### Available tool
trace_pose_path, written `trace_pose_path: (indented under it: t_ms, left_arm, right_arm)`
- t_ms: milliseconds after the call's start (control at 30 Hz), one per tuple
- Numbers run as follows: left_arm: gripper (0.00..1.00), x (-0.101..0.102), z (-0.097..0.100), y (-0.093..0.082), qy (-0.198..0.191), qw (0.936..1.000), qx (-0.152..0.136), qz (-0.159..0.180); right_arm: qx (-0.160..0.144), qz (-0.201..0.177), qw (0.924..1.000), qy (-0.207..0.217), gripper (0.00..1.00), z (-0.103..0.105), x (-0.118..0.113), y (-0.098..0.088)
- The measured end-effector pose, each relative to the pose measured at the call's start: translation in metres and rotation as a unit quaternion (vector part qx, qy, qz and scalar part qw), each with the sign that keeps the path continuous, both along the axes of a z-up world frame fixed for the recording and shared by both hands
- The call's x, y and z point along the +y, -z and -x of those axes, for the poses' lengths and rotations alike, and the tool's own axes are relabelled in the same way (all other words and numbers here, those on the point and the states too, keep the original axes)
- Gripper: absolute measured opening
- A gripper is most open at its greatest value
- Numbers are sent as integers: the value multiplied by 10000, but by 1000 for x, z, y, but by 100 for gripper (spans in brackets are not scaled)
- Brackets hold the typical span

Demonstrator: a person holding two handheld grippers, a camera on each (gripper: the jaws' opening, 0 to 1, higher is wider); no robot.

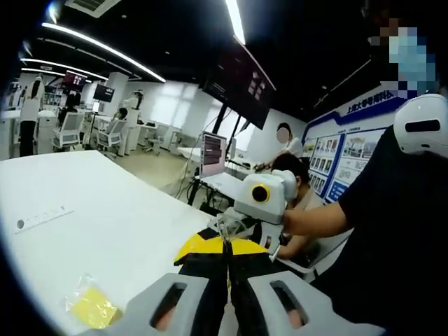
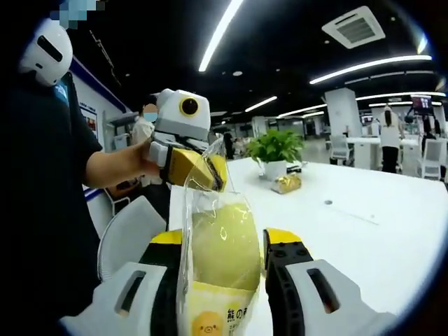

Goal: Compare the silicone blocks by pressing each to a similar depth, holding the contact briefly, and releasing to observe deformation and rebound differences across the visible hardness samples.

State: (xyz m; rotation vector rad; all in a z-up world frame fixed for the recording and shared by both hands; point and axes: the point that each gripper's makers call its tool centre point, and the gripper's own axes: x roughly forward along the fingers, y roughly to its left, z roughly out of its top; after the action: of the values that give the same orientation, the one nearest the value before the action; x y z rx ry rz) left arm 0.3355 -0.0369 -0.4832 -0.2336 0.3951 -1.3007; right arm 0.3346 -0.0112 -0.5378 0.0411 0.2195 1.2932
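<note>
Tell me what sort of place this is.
Probably an open-plan office or lab: long white tables, office chairs at desks, ceiling strip lights, a hanging screen and a potted plant.

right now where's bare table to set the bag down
The white table is bare between the potted plant and the right gripper. It is also bare between the ruler strip and the yellow packet. It is crowded where both grippers pinch the clear bag.

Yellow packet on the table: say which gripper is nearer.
Left. The left gripper, shut on the bag, has the packet just beside its jaw; the right gripper is farther off, past the left's tips.
</note>
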Motion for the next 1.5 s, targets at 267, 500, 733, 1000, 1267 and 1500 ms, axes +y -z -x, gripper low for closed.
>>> trace_pose_path:
  t_ms: [267, 500, 733, 1000, 1267, 1500]
  left_arm:
    - [0, 8, -2, -1, -168, 9995, 186, 181]
    - [0, 10, -8, 6, -360, 9981, 412, 290]
    - [0, 7, -10, 9, -361, 9973, 553, 307]
    - [0, 6, -15, 16, -471, 9944, 838, 436]
    - [0, 0, -30, 29, -675, 9877, 1289, 565]
    - [0, -15, -41, 34, -681, 9807, 1657, 780]
  right_arm:
    - [91, -175, 9996, 182, 61, -2, -3, 1]
    - [-24, -454, 9975, 534, 80, -9, -12, -9]
    - [-16, -826, 9916, 995, 96, -22, -30, -23]
    - [-147, -595, 9883, 1398, 96, -24, -55, -23]
    - [139, 19, 9856, 1686, 96, -9, -101, 11]
    - [571, 142, 9753, 2127, 89, 10, -141, 30]
